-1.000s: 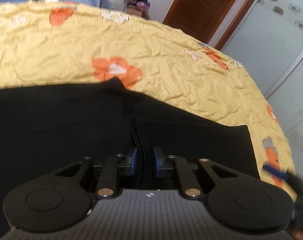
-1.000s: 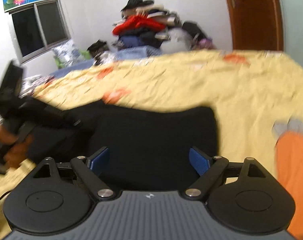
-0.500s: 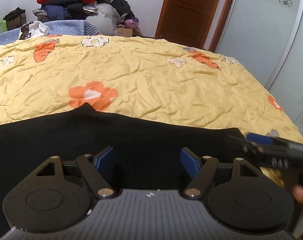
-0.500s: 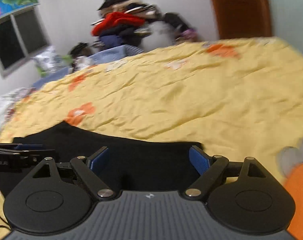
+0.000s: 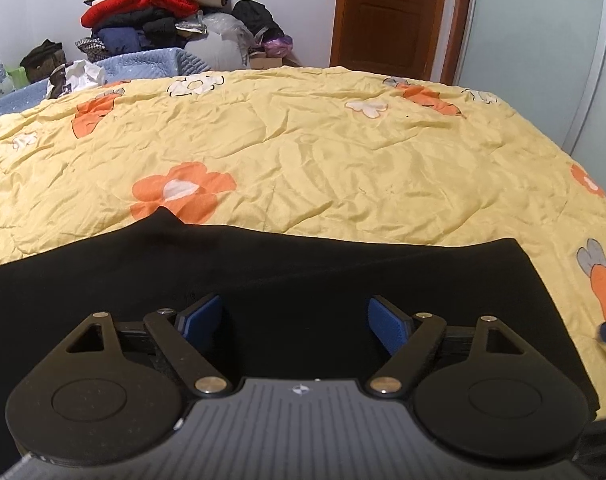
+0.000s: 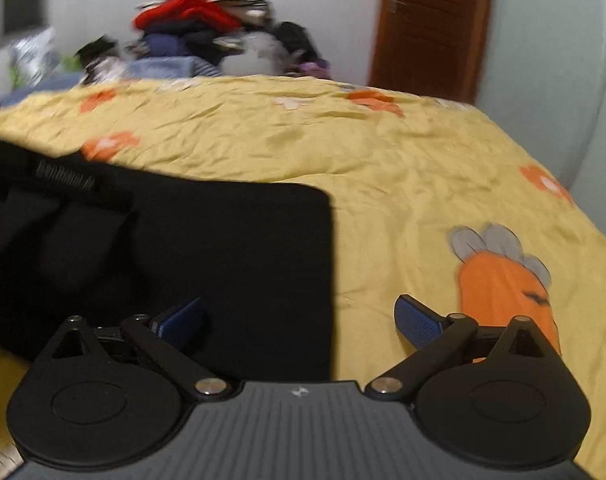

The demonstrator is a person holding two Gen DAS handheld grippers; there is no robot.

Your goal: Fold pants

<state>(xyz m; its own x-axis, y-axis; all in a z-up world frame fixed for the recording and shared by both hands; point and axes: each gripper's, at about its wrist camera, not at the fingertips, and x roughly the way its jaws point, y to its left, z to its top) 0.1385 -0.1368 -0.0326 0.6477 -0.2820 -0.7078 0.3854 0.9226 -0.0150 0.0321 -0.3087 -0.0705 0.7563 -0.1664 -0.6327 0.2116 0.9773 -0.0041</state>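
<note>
The black pants lie flat on the bed, long axis running left to right; the left gripper hovers mid-garment, the right gripper straddles its right-hand edge, both jaws spread and empty.

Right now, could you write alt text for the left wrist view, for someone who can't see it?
The open left gripper hovers over black pants lying flat on a yellow floral bedspread. Behind are a clothes pile and a wooden door.
</note>
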